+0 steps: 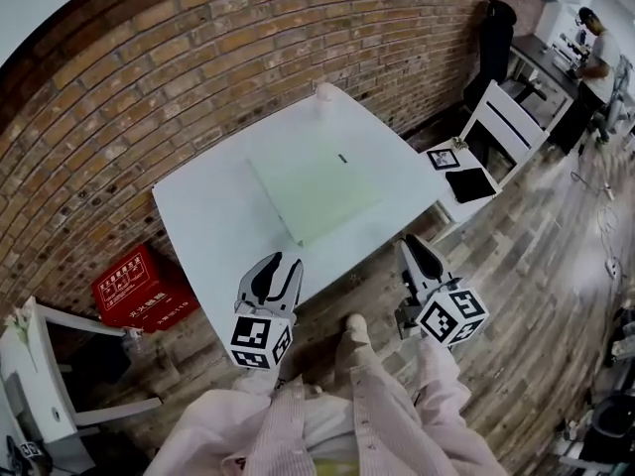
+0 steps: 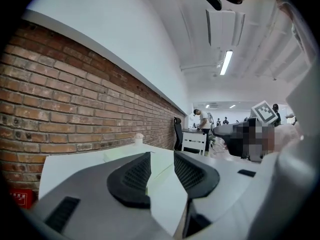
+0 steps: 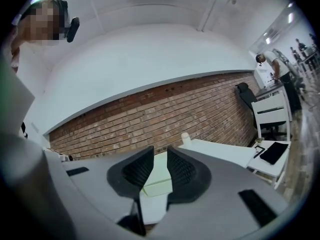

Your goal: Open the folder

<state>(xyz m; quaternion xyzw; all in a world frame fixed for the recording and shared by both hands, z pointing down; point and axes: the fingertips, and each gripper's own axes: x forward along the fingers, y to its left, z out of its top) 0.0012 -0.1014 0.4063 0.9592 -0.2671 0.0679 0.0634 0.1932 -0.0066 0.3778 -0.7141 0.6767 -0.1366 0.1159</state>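
Observation:
A pale green folder point(image 1: 316, 194) lies flat and closed in the middle of the white table point(image 1: 208, 216), with a small dark tab near its far edge. My left gripper point(image 1: 284, 264) hovers at the table's near edge, short of the folder, jaws apart and empty. My right gripper point(image 1: 412, 249) hangs just off the table's near right side, its jaws also apart with nothing between them. The folder point(image 2: 122, 152) shows beyond the jaws in the left gripper view. The right gripper view has the folder point(image 3: 157, 181) showing through the gap.
A small white bottle point(image 1: 325, 94) stands at the table's far corner. A red crate point(image 1: 139, 288) sits on the floor at left by a white chair point(image 1: 45, 365). At right are a low side table with a dark tablet point(image 1: 471, 183) and another white chair point(image 1: 511, 127).

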